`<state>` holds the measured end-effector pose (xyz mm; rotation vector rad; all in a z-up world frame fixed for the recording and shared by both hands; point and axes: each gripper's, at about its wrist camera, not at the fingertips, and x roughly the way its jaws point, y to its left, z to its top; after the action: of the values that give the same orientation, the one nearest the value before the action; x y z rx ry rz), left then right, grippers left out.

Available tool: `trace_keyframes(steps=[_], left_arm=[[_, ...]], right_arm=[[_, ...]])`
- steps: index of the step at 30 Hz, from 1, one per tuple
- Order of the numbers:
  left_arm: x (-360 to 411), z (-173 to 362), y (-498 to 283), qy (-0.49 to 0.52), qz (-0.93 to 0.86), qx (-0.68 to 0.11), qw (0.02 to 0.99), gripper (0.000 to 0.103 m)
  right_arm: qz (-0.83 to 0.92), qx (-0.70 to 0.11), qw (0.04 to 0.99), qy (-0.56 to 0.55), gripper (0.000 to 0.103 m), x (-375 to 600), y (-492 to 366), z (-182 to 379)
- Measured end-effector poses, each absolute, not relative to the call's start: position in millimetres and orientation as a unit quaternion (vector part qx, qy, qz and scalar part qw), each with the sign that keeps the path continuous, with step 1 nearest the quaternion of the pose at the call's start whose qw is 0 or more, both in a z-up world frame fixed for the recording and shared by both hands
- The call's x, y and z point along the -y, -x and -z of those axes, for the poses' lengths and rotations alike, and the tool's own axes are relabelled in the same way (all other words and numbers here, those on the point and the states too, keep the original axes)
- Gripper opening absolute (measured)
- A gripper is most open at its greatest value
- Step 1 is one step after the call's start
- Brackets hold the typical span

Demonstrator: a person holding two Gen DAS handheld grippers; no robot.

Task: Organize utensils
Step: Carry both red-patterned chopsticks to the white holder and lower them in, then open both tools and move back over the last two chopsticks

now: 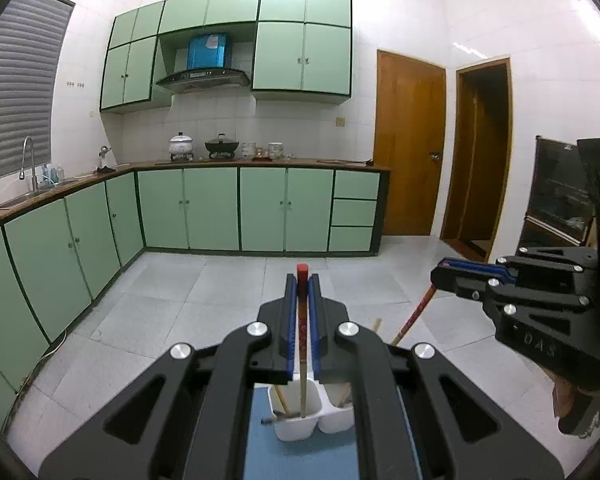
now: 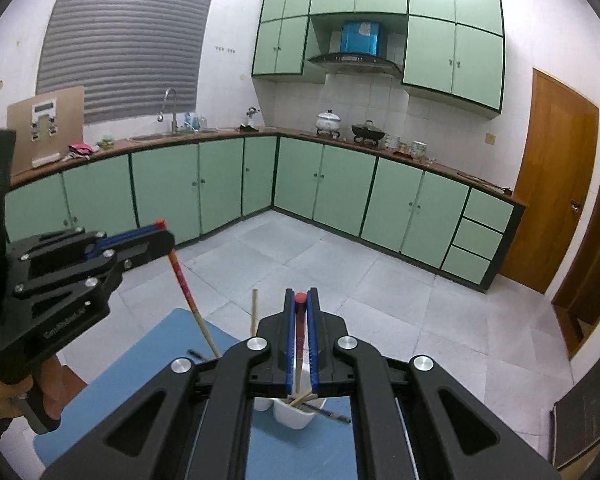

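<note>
Each gripper is shut on a red-topped wooden chopstick. My left gripper [image 1: 302,280] holds its chopstick [image 1: 302,360] upright, tip down in the left cup of a white two-cup holder [image 1: 296,426] on a blue mat [image 1: 260,440]. My right gripper [image 2: 299,300] holds its chopstick [image 2: 299,344] with the tip in the holder's cup [image 2: 296,416]. The right gripper also shows at the right of the left wrist view [image 1: 444,266], the left gripper at the left of the right wrist view [image 2: 162,226]. Other chopsticks stand in the cups.
A dark pen-like item [image 2: 332,414] lies on the blue mat [image 2: 140,360] beside the holder. Beyond is tiled floor [image 1: 220,300], green cabinets [image 1: 236,208] with a counter, sink and pots, and wooden doors [image 1: 408,144] at the right.
</note>
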<state>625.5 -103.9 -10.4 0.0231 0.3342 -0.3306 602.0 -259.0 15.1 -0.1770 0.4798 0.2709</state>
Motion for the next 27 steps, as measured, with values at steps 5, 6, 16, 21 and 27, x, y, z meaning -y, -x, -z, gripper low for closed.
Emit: trace_keyframes(steps=[5, 6, 16, 21, 27], left_arm=[[116, 45, -668, -0.017, 0.153, -0.196, 0.969, 0.005], [115, 51, -674, -0.018, 0.151, -0.201, 0.968, 0.005], [107, 102, -708, -0.026, 0.132, -0.254, 0.958, 0.006], [101, 96, -707, -0.026, 0.133, -0.255, 0.957, 0.008], [96, 76, -668, -0.033, 0.124, -0.228, 0.965, 0.04]], right_arm=[[-0.124, -0.266, 0.953, 0.072, 0.006, 267, -638, 21], [-0.122, -0.275, 0.951, 0.065, 0.006, 269, -646, 31], [-0.112, -0.327, 0.937, 0.037, 0.007, 283, -675, 82], [-0.118, -0.318, 0.94, 0.035, 0.011, 284, -669, 73], [-0.127, -0.278, 0.952, 0.027, 0.013, 287, -614, 58]])
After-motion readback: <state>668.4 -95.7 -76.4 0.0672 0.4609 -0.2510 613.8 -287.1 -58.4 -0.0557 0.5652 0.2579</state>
